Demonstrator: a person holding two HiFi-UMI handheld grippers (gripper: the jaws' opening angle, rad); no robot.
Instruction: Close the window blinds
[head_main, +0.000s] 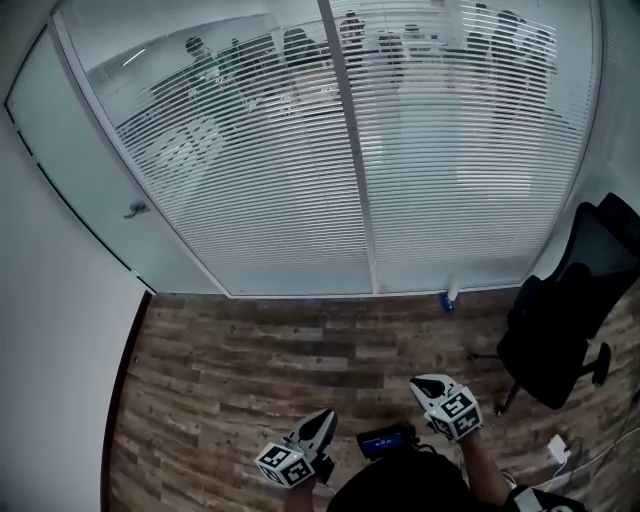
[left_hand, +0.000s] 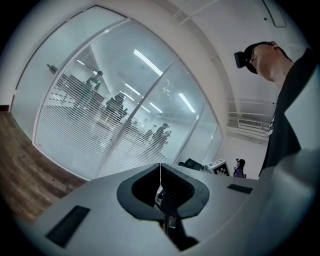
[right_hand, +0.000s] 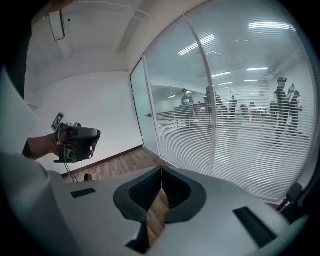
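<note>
Two blinds (head_main: 250, 180) hang ahead, one on each side of a single post (head_main: 352, 170), with their slats tilted open. Perhaps six people (head_main: 297, 48) show behind them. The left gripper (head_main: 323, 420) and right gripper (head_main: 428, 384) sit low over the wood floor (head_main: 250, 350), both with jaws pressed together on nothing. One black chair (head_main: 560, 330) stands at the right.

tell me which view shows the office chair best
Head view: the black office chair shows whole, at right. The right gripper view clips it at the edge; the left gripper view shows a far dark sliver.

White slatted blinds (head_main: 290, 170) hang fully down over 2 glass panes, slats tilted open so people show through.
</note>
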